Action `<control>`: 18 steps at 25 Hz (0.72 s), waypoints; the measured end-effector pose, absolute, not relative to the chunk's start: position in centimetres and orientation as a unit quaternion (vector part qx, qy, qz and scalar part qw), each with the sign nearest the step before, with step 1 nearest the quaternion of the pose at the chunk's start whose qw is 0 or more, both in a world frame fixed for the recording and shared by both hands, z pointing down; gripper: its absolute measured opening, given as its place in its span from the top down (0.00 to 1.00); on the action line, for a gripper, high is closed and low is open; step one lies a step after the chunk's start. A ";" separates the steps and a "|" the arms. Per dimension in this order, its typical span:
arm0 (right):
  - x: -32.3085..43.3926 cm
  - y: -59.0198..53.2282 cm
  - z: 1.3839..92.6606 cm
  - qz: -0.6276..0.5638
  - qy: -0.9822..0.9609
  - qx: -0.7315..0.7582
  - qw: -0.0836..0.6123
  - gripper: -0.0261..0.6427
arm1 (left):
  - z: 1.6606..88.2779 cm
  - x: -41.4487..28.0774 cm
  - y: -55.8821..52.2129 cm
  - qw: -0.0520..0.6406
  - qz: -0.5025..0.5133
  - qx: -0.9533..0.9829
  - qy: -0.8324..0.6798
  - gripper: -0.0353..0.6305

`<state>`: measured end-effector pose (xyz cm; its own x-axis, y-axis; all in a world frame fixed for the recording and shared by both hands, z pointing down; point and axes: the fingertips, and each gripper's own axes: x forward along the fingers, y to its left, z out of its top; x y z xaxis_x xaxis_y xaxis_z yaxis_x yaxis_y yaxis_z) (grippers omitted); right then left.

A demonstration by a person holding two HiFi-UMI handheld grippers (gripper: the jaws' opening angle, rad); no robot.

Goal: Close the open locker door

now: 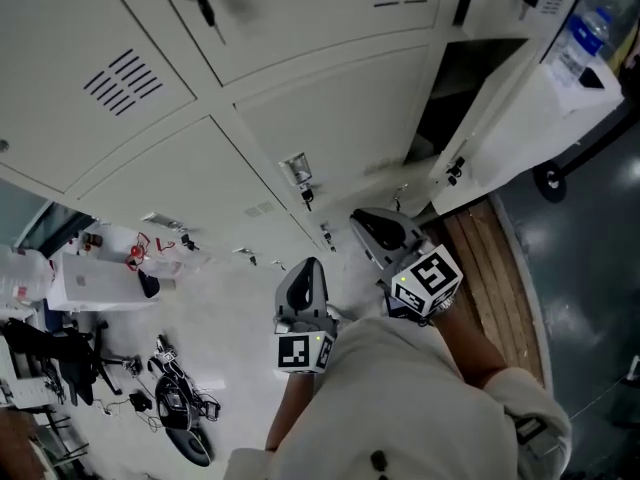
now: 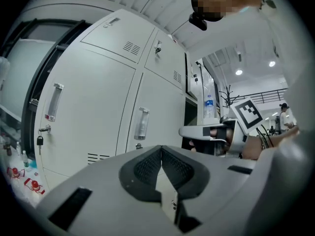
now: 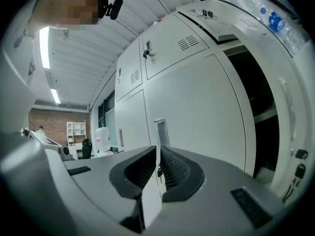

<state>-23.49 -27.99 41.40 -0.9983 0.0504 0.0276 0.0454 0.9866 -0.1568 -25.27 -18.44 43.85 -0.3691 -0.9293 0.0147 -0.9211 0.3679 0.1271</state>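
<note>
1. The open door (image 1: 540,118) stands at 1 to 2 o'clock in the head view. It is swung out from the row of lockers (image 1: 300,98), beside the dark opening (image 1: 465,78) of its own locker.
2. The door's long axis is upright, like the lockers. In the steep head view it runs slantwise from 2 o'clock down toward 8 o'clock, and its free edge points away from the row.
3. The right gripper (image 1: 365,220) is held out in front of the person, its tips aimed toward 11 o'clock at a closed locker and its marker cube (image 1: 432,280) toward the body. The bare forearm (image 1: 470,353) runs back toward 5 o'clock.
4. The right gripper's (image 3: 157,150) pads are drawn together with only a sliver between them and hold nothing. A closed locker's handle (image 3: 160,132) shows just past them.
5. The door (image 3: 290,97) lies at 2 to 3 o'clock of the right gripper, well apart from it.
6. The left gripper (image 1: 310,266) sits at 8 o'clock of the right one and points toward 12 o'clock.
7. The left gripper's (image 2: 161,150) pads meet at the tip and grip nothing.
</note>
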 end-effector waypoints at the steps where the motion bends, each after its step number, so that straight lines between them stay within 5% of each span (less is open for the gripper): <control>1: -23.0 -28.0 41.5 0.080 -0.996 -0.030 0.016 0.90 | 43.8 -24.9 -18.5 0.041 -0.047 0.555 -0.830 0.94; 18: -15.5 -26.8 43.8 0.119 -0.986 -0.115 0.025 0.92 | 44.3 -18.2 -20.6 0.034 -0.043 0.488 -0.871 0.94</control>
